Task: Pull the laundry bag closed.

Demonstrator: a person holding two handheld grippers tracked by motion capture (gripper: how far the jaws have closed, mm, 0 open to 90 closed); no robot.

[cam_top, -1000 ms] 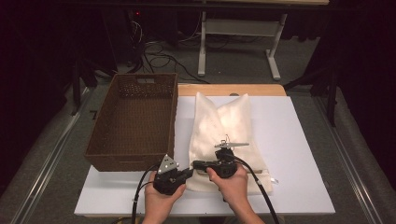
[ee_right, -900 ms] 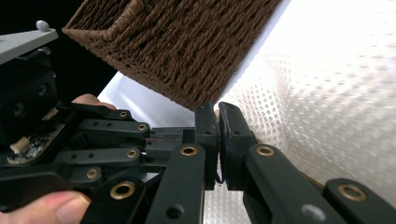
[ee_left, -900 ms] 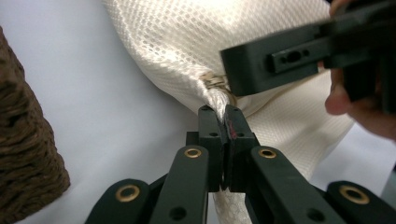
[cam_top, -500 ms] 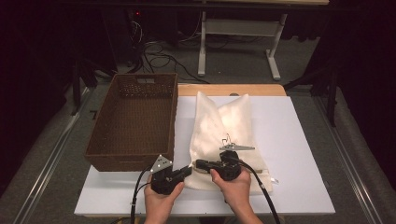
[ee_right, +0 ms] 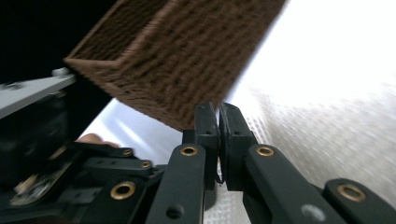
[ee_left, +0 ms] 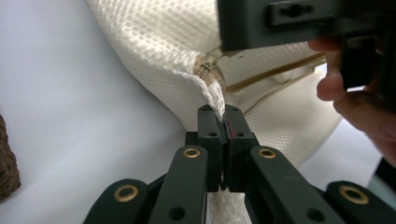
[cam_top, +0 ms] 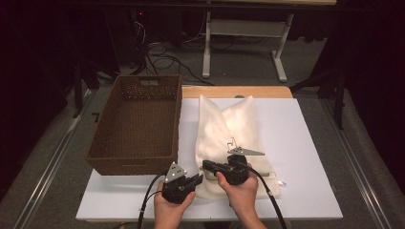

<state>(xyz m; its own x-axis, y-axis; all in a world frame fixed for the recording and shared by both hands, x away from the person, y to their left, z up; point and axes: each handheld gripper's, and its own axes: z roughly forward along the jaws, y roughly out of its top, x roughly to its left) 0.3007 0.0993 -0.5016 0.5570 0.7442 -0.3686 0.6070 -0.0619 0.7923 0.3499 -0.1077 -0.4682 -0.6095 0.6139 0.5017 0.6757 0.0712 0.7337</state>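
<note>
A cream mesh bag (cam_top: 234,129) lies lengthwise on the white table (cam_top: 305,143), its zipper end (ee_left: 208,72) towards the person. My left gripper (cam_top: 199,179) is at the bag's near left corner. In the left gripper view its jaws (ee_left: 219,112) are shut on a fold of the bag's fabric (ee_left: 159,42) just below the zipper end. My right gripper (cam_top: 206,165) lies over the bag's near end and points left towards the left one. Its jaws (ee_right: 218,109) are pressed together, and I see nothing between the tips. The bag's fabric (ee_right: 336,140) passes under them.
A brown woven basket (cam_top: 133,164) stands on the table to the left of the bag, and its corner (ee_right: 187,56) is close ahead of the right gripper. Bare white tabletop lies to the right of the bag. Desk legs and cables sit on the floor beyond the table.
</note>
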